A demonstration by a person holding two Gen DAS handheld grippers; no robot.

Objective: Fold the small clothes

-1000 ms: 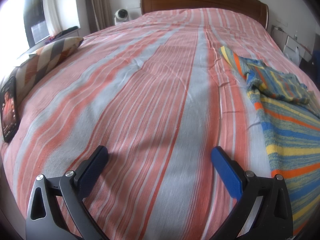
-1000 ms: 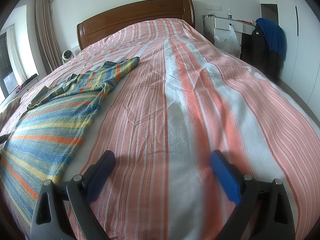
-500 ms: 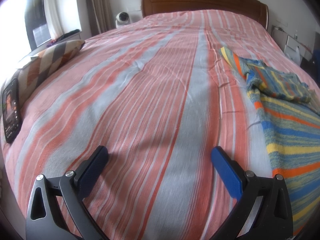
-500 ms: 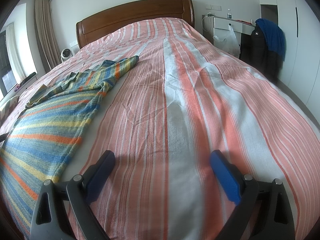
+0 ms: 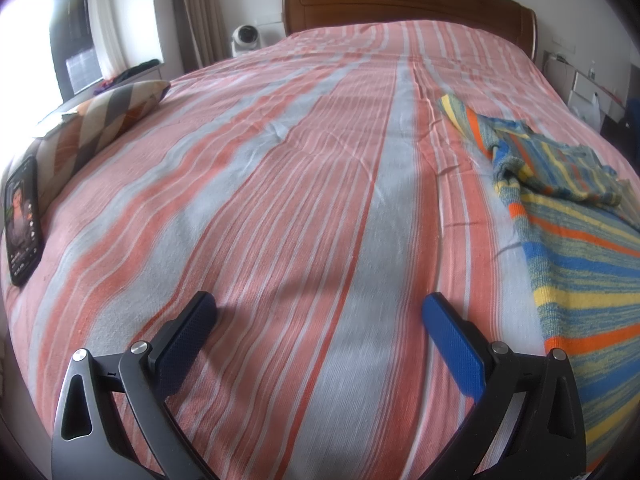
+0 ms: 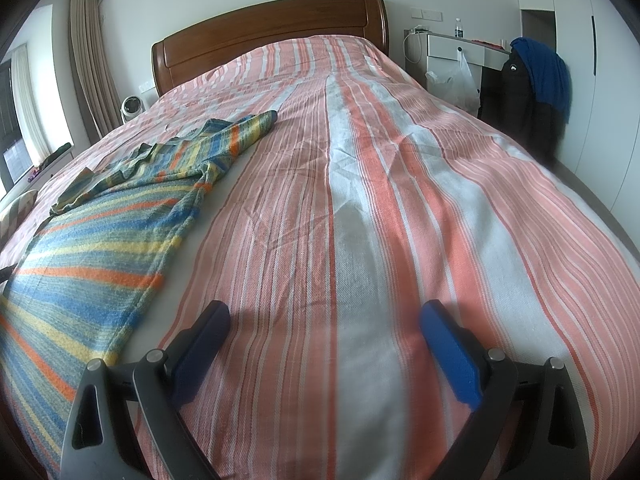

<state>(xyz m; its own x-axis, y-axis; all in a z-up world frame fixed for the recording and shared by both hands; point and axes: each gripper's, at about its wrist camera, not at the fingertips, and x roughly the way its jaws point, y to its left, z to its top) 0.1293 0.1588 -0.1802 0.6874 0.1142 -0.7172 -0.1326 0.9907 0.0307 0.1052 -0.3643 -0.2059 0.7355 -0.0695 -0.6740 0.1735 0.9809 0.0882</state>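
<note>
A knitted garment with blue, yellow and orange stripes (image 5: 580, 240) lies spread on the bed, at the right in the left wrist view and at the left in the right wrist view (image 6: 104, 232). One sleeve stretches toward the headboard and the upper part is rumpled. My left gripper (image 5: 320, 312) is open and empty, low over the bedspread to the left of the garment. My right gripper (image 6: 324, 320) is open and empty, low over the bedspread to the right of the garment.
The bed has a red and white striped spread (image 5: 280, 184) and a wooden headboard (image 5: 400, 4). A phone (image 5: 22, 220) and a patterned cushion (image 5: 100, 120) lie at the bed's left edge. A white desk (image 6: 452, 52) and a chair with dark clothes (image 6: 532, 92) stand at the right.
Both views have shifted slightly, as if the grippers tilted or moved a little. The grippers stay open and the garment has not moved.
</note>
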